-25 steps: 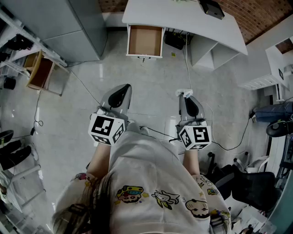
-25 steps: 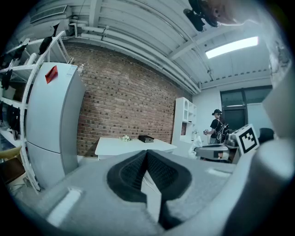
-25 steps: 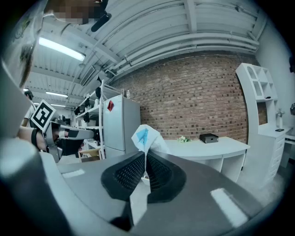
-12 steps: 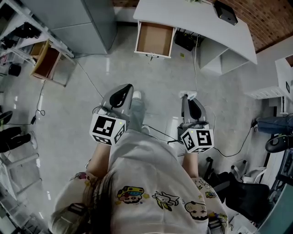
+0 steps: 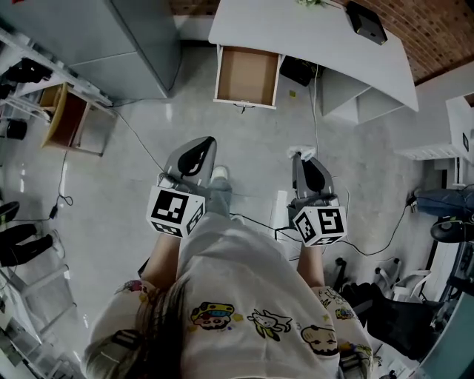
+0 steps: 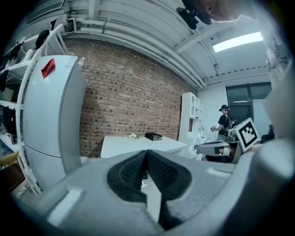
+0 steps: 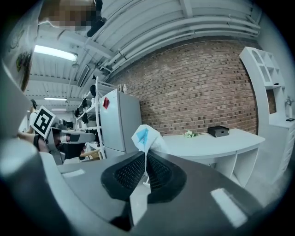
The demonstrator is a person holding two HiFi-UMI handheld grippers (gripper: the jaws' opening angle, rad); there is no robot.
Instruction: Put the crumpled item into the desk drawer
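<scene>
Left tongs [image 6: 146, 161]: closed, nothing between them
Right tongs [image 7: 145, 171]: pinching crumpled paper [image 7: 145, 137]
Drawer [image 5: 246, 76]: open under table [image 5: 296, 33], well ahead of both tongs

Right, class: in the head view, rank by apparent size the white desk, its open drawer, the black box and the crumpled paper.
1. white desk
2. open drawer
3. black box
4. crumpled paper, smallest even though nearer the camera
</scene>
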